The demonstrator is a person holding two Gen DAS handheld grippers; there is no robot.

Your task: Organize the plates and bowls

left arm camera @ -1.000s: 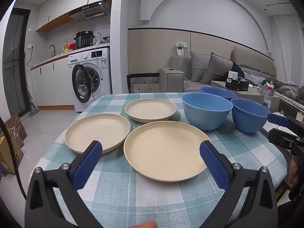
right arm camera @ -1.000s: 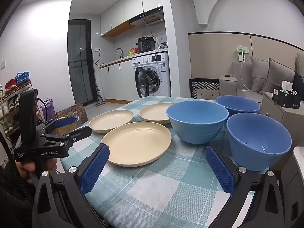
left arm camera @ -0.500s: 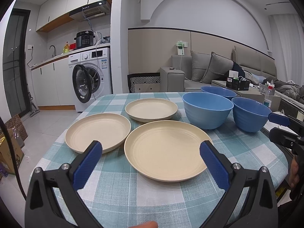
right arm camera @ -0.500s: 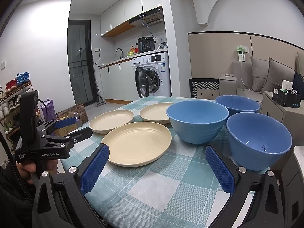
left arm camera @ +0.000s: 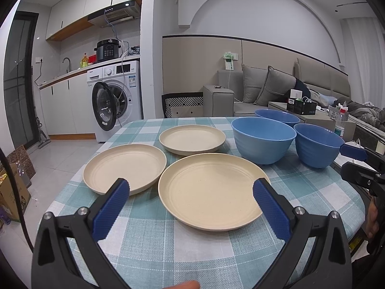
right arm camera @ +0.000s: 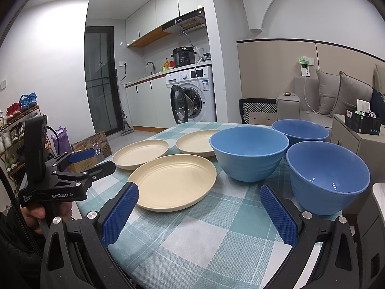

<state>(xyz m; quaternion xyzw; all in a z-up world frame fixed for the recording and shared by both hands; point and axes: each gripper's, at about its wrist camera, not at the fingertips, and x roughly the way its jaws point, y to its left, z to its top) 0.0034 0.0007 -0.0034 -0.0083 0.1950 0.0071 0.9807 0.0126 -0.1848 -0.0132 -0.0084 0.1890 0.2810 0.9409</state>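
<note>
Three cream plates lie on the checked table: a large plate (left arm camera: pixel 213 190) (right arm camera: pixel 173 181) nearest, a left plate (left arm camera: pixel 125 167) (right arm camera: pixel 140 153) and a far plate (left arm camera: pixel 192 139) (right arm camera: pixel 195 142). Three blue bowls stand to the right: a big middle bowl (left arm camera: pixel 263 139) (right arm camera: pixel 249 153), a near right bowl (left arm camera: pixel 317 147) (right arm camera: pixel 328 177) and a far bowl (left arm camera: pixel 276 115) (right arm camera: pixel 300 130). My left gripper (left arm camera: pixel 191 189) is open above the table's near edge, facing the large plate. My right gripper (right arm camera: pixel 198 200) is open, low over the cloth in front of the big bowl and near bowl. Neither holds anything.
The checked tablecloth (left arm camera: pixel 149 236) covers a rounded table. Beyond it are a washing machine (left arm camera: pixel 115 101) with its door open, a grey sofa (left arm camera: pixel 269 89) and a side table (right arm camera: pixel 361 139) close to the bowls. A hand holds the other gripper (right arm camera: pixel 60 178) at the left.
</note>
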